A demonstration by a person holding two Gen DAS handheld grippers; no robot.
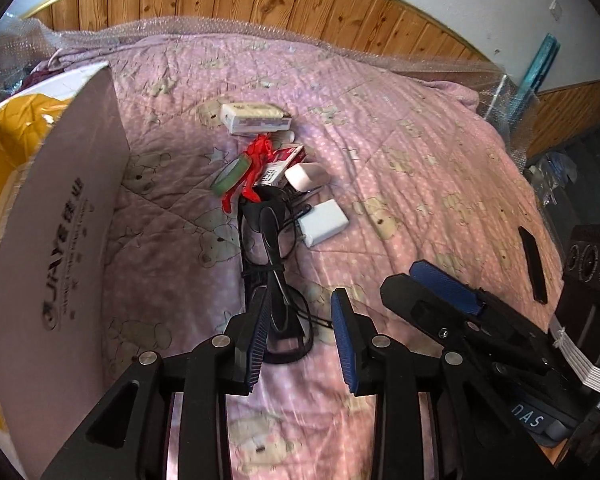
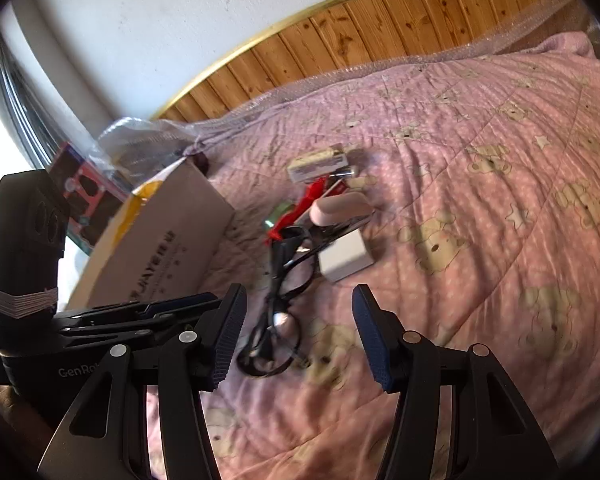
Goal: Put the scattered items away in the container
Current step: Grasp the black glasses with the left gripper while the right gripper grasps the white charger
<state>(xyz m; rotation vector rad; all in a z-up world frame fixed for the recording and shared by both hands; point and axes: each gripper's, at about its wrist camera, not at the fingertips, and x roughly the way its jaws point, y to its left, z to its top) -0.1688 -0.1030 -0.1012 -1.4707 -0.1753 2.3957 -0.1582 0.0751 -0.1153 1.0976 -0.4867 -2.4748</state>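
Black cable bundle (image 1: 274, 276): we log its long axis running straight ahead from the left gripper (image 1: 300, 340), jaws open, empty. Right gripper (image 2: 296, 336) open too, slightly farther; cardboard box (image 1: 60, 240) lies leftward

Scattered items (image 1: 276, 184) beside cardboard box (image 1: 60, 240)
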